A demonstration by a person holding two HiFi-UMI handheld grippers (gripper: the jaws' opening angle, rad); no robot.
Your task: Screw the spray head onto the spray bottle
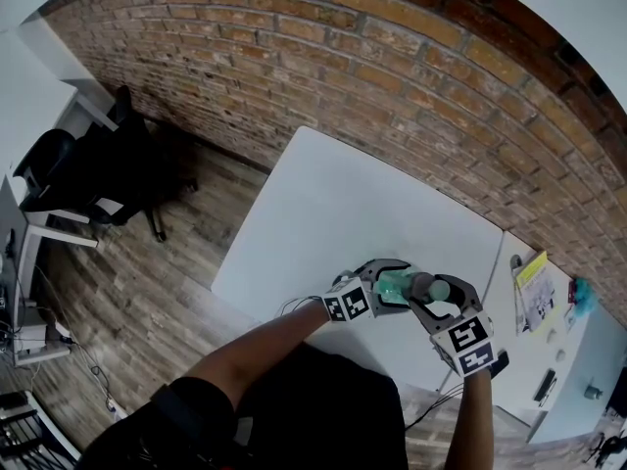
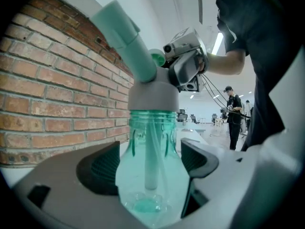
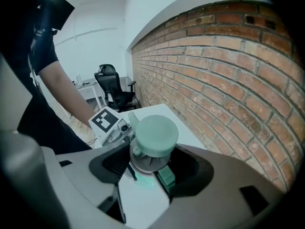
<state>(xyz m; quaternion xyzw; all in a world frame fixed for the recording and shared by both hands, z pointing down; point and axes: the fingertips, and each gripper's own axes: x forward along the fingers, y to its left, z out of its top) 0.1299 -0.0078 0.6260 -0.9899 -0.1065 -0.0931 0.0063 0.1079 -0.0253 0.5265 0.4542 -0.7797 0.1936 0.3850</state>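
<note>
A clear teal spray bottle (image 2: 152, 175) is held off the white table (image 1: 362, 204), and my left gripper (image 2: 150, 161) is shut on its body, one pad on each side. On the bottle's neck sits the spray head (image 2: 143, 70), with a grey collar and a teal nozzle slanting up to the left. In the head view the bottle (image 1: 394, 287) lies between the two grippers near the table's front edge. My right gripper (image 3: 152, 163) comes from above and is shut on the spray head (image 3: 155, 135) at its grey collar. The teal trigger hangs beside the right pad.
A brick wall (image 1: 392, 76) runs behind the table. A black office chair (image 1: 98, 169) stands at the left on the wooden floor. To the right a second table (image 1: 578, 360) carries a yellow booklet (image 1: 532, 267) and small items. People (image 2: 233, 113) stand far off.
</note>
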